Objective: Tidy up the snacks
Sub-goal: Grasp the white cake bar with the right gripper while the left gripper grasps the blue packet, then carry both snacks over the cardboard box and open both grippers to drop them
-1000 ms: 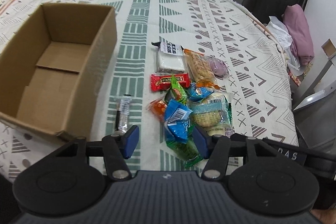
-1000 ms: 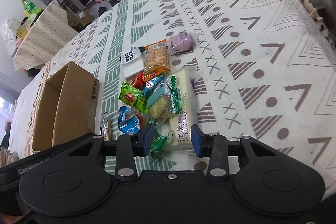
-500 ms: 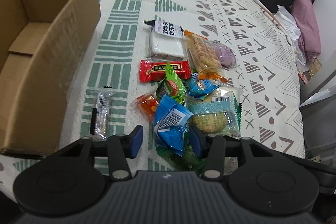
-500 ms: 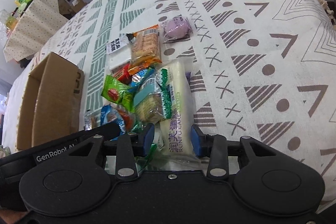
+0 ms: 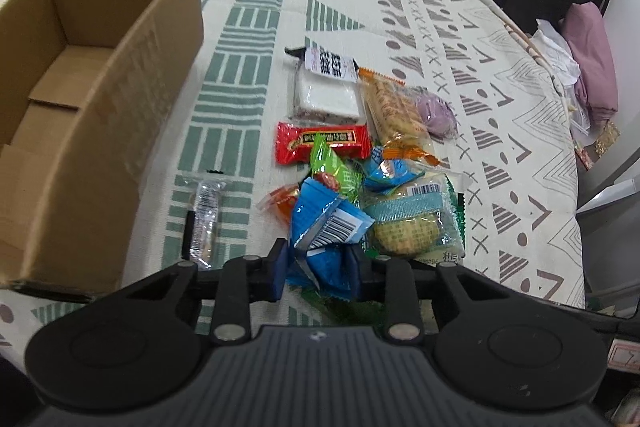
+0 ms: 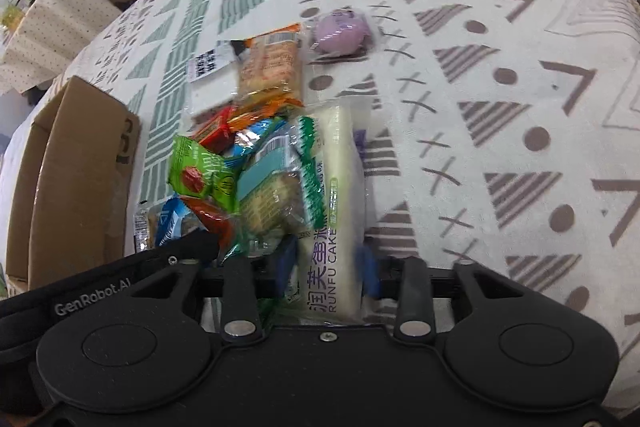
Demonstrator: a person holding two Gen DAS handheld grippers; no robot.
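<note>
Several wrapped snacks lie heaped on the patterned tablecloth point(image 5: 256, 27). My left gripper point(image 5: 318, 269) has its jaws closing, and both pads press the sides of a blue packet point(image 5: 324, 227) at the near end of the heap. A brown cardboard box point(image 5: 100, 87) stands empty to its left. In the right wrist view the jaws of my right gripper point(image 6: 327, 265) are also closing. Its pads touch both sides of a long white cake pack point(image 6: 336, 187). The box point(image 6: 80, 167) sits left of the heap there.
Around the blue packet lie a red bar point(image 5: 320, 143), a green packet point(image 5: 332, 171), a teal cookie pack point(image 5: 408, 223), an orange biscuit pack point(image 5: 394, 111), a purple bun point(image 5: 436, 115), a white bar point(image 5: 326, 95) and a clear-wrapped stick point(image 5: 204, 219). The table edge runs along the right.
Both grippers came down closer to the heap. The left jaws narrowed onto the blue packet, and the right jaws narrowed onto the white cake pack.
</note>
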